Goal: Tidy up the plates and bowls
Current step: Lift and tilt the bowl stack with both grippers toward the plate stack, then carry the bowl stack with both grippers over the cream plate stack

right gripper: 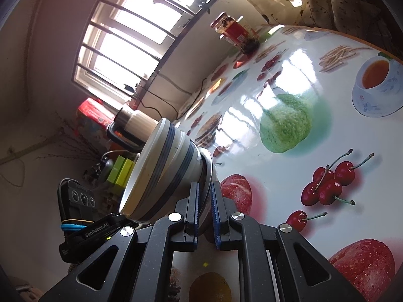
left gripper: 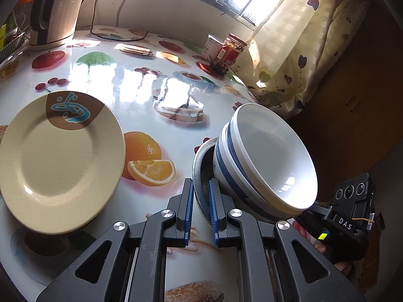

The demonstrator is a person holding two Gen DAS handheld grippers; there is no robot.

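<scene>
Looking through the left wrist camera first: the left gripper is pinched nearly shut on the rim of a metal dish, and two nested white bowls with blue stripes sit in that dish, tipped hard over to the right. Further left, a cream plate with a brown and blue patch rests raised at the near edge of the fruit-print table, well apart from the stack. A kettle and a jar stand at the far side.

Over on the right wrist camera, the right gripper is clamped just as tight on the same metal dish from the other side, with the striped bowls leaning away to the left, mouths facing off the table.

My worry: the whole stack is only held by thin rim pinches, and the bowls are just resting in there loose. Any more tilt, or one grip slipping on that slick metal, and I'd guess the bowls slide out and smash. The two hands pulling unevenly could also twist the dish free.
</scene>
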